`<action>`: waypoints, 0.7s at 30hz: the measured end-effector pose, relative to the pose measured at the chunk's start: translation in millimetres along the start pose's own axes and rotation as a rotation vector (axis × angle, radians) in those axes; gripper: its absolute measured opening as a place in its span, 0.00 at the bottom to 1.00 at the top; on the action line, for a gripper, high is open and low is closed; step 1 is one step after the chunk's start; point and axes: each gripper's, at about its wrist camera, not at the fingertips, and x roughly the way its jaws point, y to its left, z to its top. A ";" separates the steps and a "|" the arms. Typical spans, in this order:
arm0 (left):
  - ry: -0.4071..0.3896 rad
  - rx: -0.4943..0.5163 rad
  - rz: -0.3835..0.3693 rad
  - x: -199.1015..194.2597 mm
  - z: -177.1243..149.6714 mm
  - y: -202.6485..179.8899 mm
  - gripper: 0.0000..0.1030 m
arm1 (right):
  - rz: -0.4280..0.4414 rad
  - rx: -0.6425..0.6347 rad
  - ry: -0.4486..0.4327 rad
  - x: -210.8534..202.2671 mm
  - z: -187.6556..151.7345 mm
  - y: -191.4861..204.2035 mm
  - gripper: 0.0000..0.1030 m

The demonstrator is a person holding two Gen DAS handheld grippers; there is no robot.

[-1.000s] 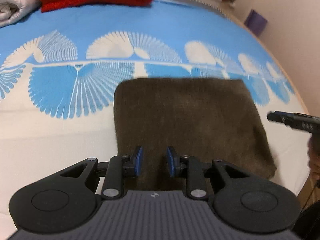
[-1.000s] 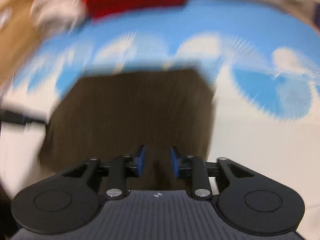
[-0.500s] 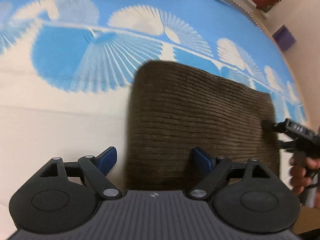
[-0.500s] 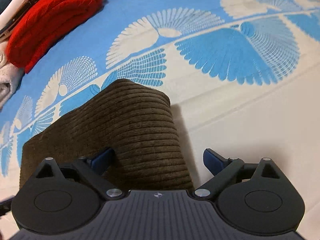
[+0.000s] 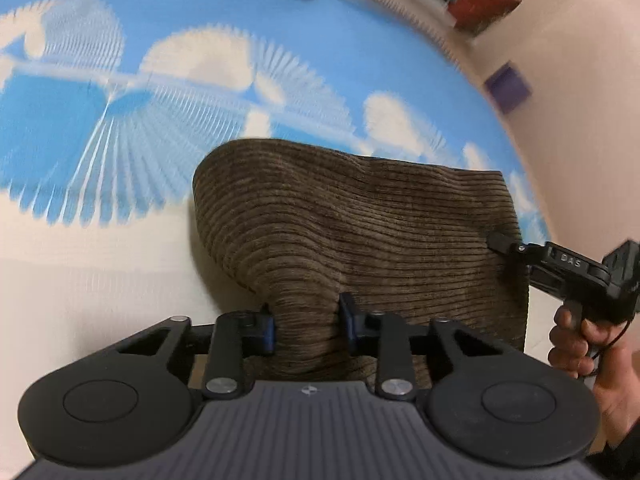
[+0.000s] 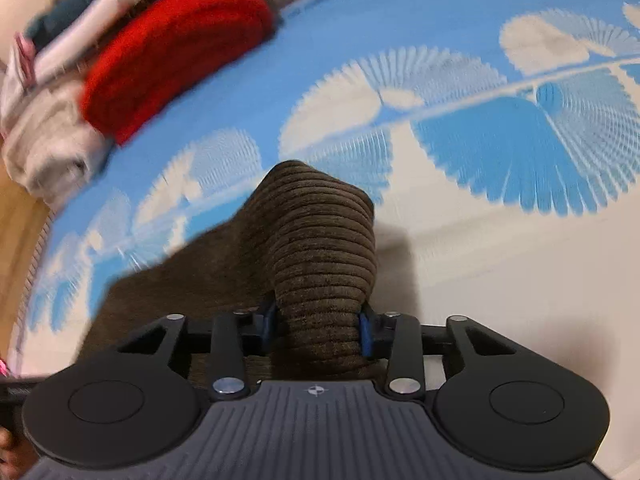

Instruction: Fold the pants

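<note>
The brown corduroy pants lie folded into a rectangle on the blue and white patterned bed cover. My left gripper is shut on the near left edge of the pants, and the cloth bunches up between its fingers. My right gripper is shut on the near right edge of the pants and lifts it into a hump. The right gripper also shows in the left wrist view, at the pants' right edge, held by a hand.
A red folded garment and a pile of pale clothes lie at the far left of the bed. A pink wall runs along the right side. A wooden edge shows at the left.
Both grippers were open around the near edge half a second ago. Now both have shut on the pants and raised the cloth, which humps up.
</note>
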 end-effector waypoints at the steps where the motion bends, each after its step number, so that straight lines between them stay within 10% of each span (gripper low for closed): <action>1: -0.036 0.030 0.005 -2.3 1.4 -6.5 0.32 | 0.027 -0.001 -0.055 -9.9 5.6 2.5 0.36; 5: -0.118 0.071 0.159 0.5 4.3 -20.7 0.47 | 0.029 -0.061 -0.222 -31.7 16.8 14.7 0.45; 8: -0.222 0.145 0.349 -9.6 3.1 -32.8 0.46 | -0.261 -0.133 -0.251 -21.2 12.3 20.1 0.55; 12: -0.247 0.305 0.235 -21.7 -8.0 -57.8 0.39 | -0.312 -0.318 -0.298 -33.3 -1.0 37.6 0.52; 16: 0.082 0.415 0.348 32.7 -34.0 -48.9 0.37 | -0.110 -0.468 -0.103 -24.8 -27.4 55.8 0.51; 18: 0.043 0.475 0.371 24.0 -38.2 -59.3 0.37 | -0.153 -0.489 0.104 2.6 -42.9 49.4 0.50; 21: -0.076 0.479 0.296 -4.9 -38.7 -70.3 0.37 | -0.212 -0.555 0.120 4.3 -53.7 47.7 0.50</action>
